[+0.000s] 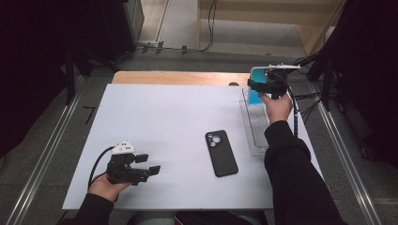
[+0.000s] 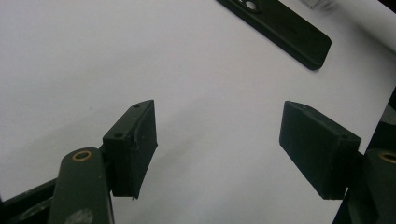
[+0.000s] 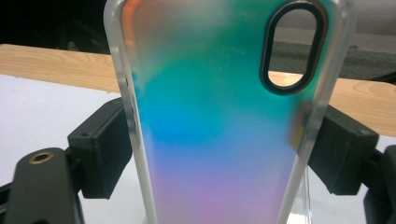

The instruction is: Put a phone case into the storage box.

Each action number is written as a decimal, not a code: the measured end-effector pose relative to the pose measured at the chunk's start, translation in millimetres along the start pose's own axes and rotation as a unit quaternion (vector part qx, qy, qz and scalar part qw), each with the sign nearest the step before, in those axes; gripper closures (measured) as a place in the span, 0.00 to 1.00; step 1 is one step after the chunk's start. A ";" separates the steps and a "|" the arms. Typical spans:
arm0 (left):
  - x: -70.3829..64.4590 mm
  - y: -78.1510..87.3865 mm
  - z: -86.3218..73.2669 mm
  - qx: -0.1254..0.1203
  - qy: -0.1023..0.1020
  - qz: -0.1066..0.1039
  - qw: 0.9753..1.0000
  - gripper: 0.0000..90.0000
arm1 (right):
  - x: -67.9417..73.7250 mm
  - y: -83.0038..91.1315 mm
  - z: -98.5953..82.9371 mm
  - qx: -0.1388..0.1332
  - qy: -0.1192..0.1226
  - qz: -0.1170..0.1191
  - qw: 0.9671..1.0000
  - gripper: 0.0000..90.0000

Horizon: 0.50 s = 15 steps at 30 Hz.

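Note:
A black phone (image 1: 221, 153) lies camera-side up on the white table sheet (image 1: 155, 122), right of centre; its end (image 2: 285, 29) shows at the top of the left gripper view. My left gripper (image 1: 151, 164) rests low at the front left, open, with bare sheet between its jaws (image 2: 219, 144). My right gripper (image 1: 259, 82) is raised at the far right, above a clear plastic tray (image 1: 255, 123). It is shut on an iridescent blue-green phone case (image 3: 219, 121) with an oval camera cutout, gripped by its two long edges. The case (image 1: 257, 74) appears teal from above.
A wooden table edge (image 1: 178, 77) runs behind the white sheet. Cables and dark equipment (image 1: 319, 93) sit off the right side. Metal rails (image 1: 42, 159) flank the table on the floor. Open sheet lies between the left gripper and the phone.

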<state>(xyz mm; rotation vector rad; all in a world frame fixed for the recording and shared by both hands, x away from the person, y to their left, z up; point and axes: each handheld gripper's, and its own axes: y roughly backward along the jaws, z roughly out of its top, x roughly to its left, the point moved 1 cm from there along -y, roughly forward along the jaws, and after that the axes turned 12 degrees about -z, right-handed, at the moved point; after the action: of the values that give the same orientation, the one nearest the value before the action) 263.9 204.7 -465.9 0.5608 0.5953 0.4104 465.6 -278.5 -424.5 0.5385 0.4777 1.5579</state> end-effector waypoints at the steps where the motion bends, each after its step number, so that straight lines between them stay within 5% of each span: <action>1: 0.5 -0.2 0.1 0.000 0.001 -0.001 1.000 0.31 | 0.6 -3.4 -0.7 0.002 0.002 -0.004 1.000 0.17; 9: 0.1 -3.3 0.7 0.005 -0.002 -0.004 1.000 0.31 | 2.8 -26.3 -5.9 0.028 0.004 -0.024 0.999 0.16; 15: -0.2 -3.9 0.8 0.009 -0.004 -0.006 1.000 0.31 | 2.7 -34.6 -8.6 0.022 0.010 -0.036 0.999 0.16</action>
<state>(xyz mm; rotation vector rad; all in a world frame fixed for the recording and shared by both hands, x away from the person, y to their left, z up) 265.0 201.3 -467.7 0.5762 0.5952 0.3924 488.0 -273.7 -452.0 0.5335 0.5431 1.4880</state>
